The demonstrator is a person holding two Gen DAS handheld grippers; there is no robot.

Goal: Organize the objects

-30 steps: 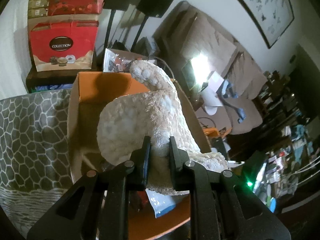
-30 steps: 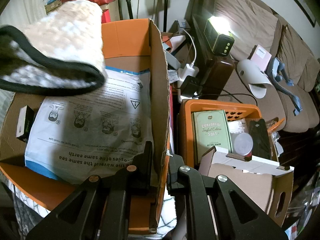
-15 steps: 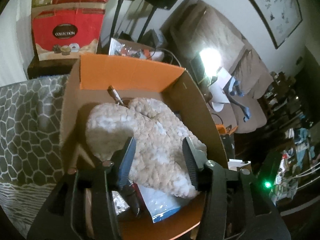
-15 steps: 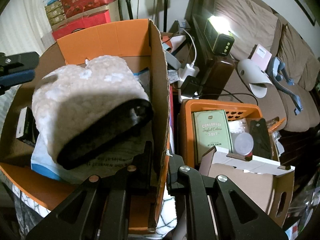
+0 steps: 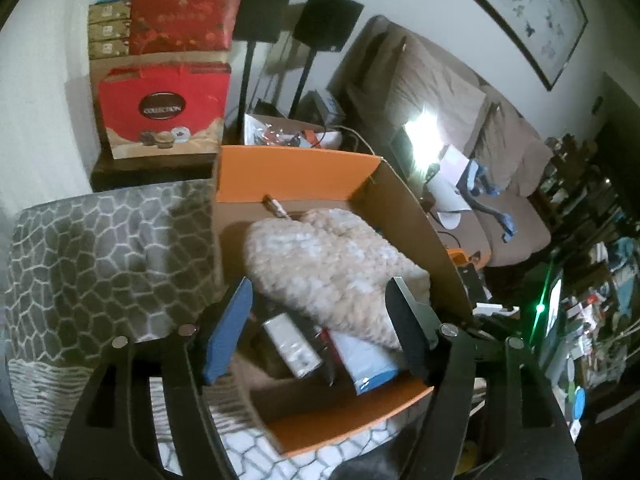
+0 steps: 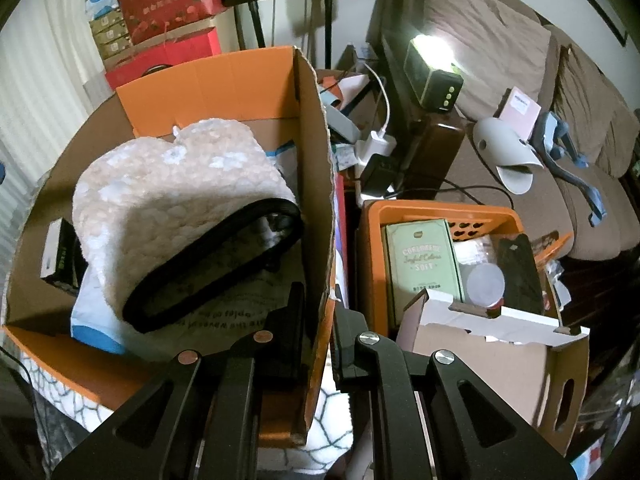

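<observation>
A fluffy cream mitten-shaped slipper [image 5: 332, 268] with a black rim lies inside the orange-flapped cardboard box [image 5: 296, 178], on a white printed bag [image 5: 364, 364]. It also shows in the right wrist view [image 6: 180, 200]. My left gripper [image 5: 320, 324] is open and empty, just above the box's near side. My right gripper [image 6: 320, 328] is shut on the box's right wall [image 6: 316, 184], near its front corner.
An orange crate [image 6: 436, 216] with a green box [image 6: 424, 264] stands right of the box, with a white carton [image 6: 492, 344] in front. A grey patterned cushion [image 5: 108, 248] lies left. Red gift boxes [image 5: 164, 112], speaker stands and a brown sofa [image 6: 480, 40] are behind.
My left gripper opened and let go of the slipper, which dropped into the box. The gripper then drew back and up. The right gripper stayed clamped on the box wall.
</observation>
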